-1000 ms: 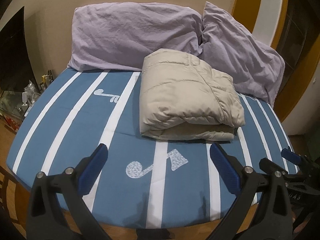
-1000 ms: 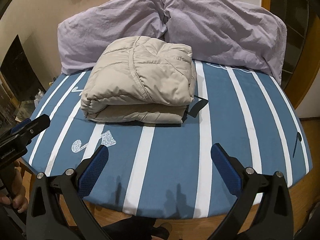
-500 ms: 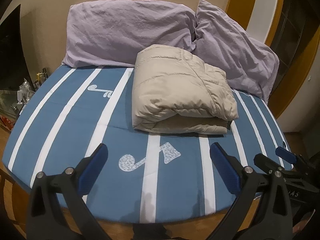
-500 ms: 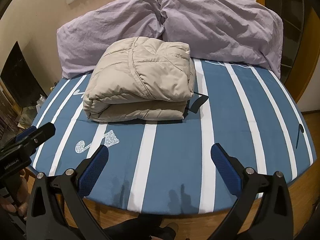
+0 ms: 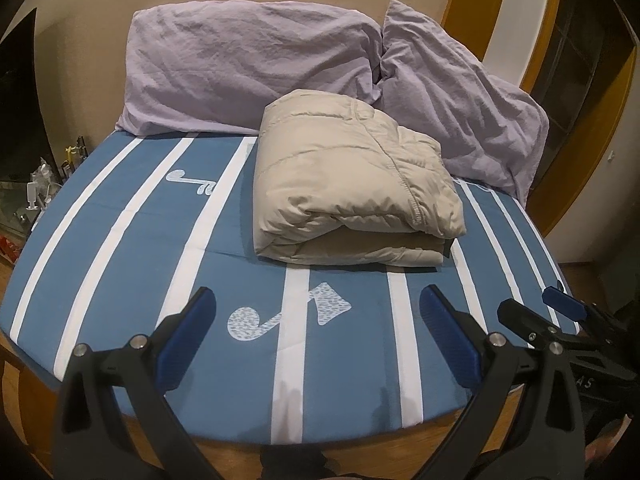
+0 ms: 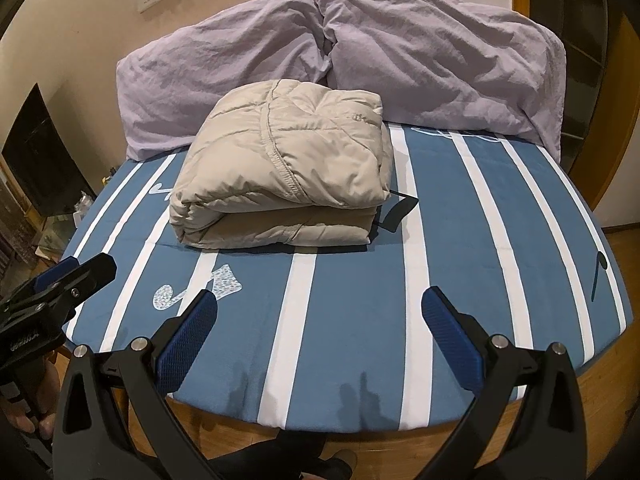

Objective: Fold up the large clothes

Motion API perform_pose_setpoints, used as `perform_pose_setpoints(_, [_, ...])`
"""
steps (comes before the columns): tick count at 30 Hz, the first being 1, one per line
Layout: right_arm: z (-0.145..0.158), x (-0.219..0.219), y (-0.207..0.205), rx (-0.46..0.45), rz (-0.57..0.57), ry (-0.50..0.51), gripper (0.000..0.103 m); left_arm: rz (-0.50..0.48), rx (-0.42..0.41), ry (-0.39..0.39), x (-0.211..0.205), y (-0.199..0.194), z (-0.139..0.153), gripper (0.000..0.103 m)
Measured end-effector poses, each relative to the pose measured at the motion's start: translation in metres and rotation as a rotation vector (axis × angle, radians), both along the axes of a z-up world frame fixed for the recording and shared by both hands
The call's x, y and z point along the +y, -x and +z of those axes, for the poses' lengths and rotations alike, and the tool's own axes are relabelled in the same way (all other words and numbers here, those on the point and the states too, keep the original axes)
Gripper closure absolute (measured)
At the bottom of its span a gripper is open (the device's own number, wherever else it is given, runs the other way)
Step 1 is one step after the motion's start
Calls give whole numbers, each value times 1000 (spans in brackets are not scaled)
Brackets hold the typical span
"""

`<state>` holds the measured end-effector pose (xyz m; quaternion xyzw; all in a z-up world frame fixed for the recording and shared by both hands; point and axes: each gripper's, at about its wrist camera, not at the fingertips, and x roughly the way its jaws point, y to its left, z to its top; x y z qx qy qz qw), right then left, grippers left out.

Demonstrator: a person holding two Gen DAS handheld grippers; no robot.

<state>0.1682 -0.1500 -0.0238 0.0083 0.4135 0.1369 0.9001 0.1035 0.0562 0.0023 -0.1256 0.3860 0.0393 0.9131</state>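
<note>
One folded beige jacket (image 5: 352,184) lay mid-bed on the striped bedsheet (image 5: 120,240), just before two lilac pillows (image 6: 440,52). Both the left hand-held gripper (image 5: 316,336) and the right hand-held gripper (image 6: 320,336) hung wide open, empty, near the bed's foot. Puffy filling risked springing the bundle apart if nudged.

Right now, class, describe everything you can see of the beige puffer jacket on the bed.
The beige puffer jacket is a quilted, slightly shiny padded garment, folded into a thick rectangular bundle with stitched seams on top. It lies flat on the blue striped sheet, its far edge against the two lilac pillows. Neither gripper touches it.
</note>
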Motion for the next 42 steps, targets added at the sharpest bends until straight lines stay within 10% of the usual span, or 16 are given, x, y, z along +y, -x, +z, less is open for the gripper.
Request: perform_pose_setpoints(42, [0,3,-1,-10,-6,-13,1,-10,-7,12,-2,3,0,2])
